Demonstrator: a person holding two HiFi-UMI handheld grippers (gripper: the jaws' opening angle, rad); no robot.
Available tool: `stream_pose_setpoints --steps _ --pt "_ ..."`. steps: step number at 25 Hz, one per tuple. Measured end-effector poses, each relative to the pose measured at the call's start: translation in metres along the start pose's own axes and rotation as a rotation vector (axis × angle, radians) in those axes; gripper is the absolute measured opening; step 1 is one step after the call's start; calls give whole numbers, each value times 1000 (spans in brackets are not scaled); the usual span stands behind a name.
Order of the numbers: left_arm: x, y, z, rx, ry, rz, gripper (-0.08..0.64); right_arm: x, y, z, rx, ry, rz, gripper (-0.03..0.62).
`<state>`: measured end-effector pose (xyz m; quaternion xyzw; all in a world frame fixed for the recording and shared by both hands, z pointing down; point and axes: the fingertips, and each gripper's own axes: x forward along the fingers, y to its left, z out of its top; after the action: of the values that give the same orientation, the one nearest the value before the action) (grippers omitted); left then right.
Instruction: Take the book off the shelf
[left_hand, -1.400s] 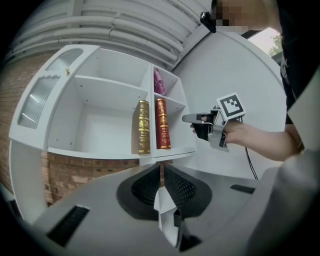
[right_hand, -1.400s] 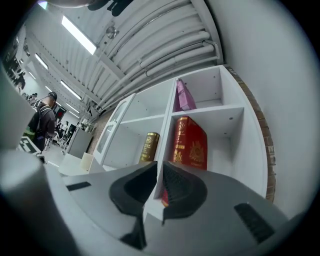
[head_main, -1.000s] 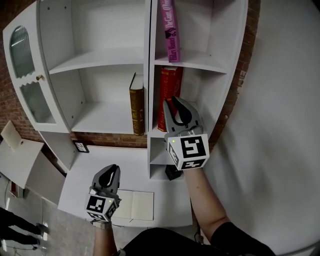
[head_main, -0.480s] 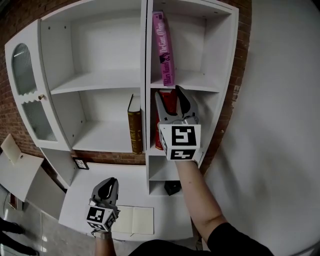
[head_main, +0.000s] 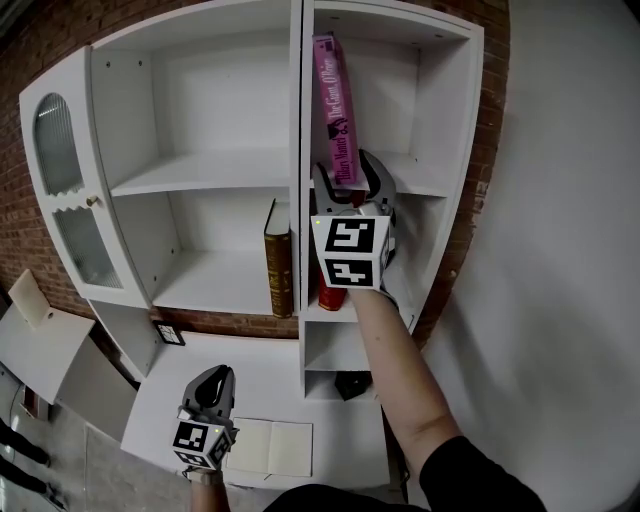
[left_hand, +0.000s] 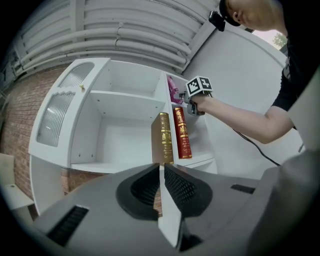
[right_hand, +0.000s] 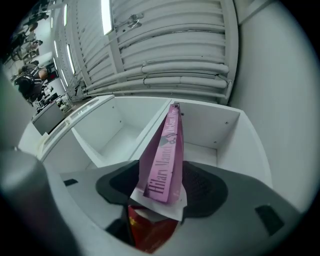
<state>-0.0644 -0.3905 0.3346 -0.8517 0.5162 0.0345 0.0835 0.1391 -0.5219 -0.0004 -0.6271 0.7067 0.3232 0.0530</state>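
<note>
Shelving, white (head_main: 200, 180), two columns, on a desk (head_main: 260, 370).

Head view only: open notebook (head_main: 270, 447) on the desk at 6 o'clock, just beside the left gripper (head_main: 210, 385). Left gripper view only: the right arm seen from the side, reaching into the right column, with a brown book (left_hand: 163, 137) and a red book (left_hand: 182, 132) upright either side of the divider. Right gripper view only: the pads' contact and the ceiling pipes at 12 o'clock.

Pink book (head_main: 338, 110): upper right compartment, against the divider. It stands upright with its long axis vertical, the top tipped slightly toward 11 o'clock and the spine facing outward. Its lettering runs along the spine.

Right gripper (right_hand: 162, 187): the fingers are closed on the lower end of the pink book (right_hand: 167, 150), one pad on each cover. The book rises toward 12 o'clock from between them, and the red book (right_hand: 150, 227) shows below at 6 o'clock.

Left gripper (left_hand: 161, 187): the fingers are drawn to a thin slit and hold nothing.
</note>
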Motion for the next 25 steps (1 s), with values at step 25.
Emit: stream_pose_setpoints --steps 25 --pt "-8 -6 -12 -21 -1 53 17 15 -23 -6 8 45 -74 147"
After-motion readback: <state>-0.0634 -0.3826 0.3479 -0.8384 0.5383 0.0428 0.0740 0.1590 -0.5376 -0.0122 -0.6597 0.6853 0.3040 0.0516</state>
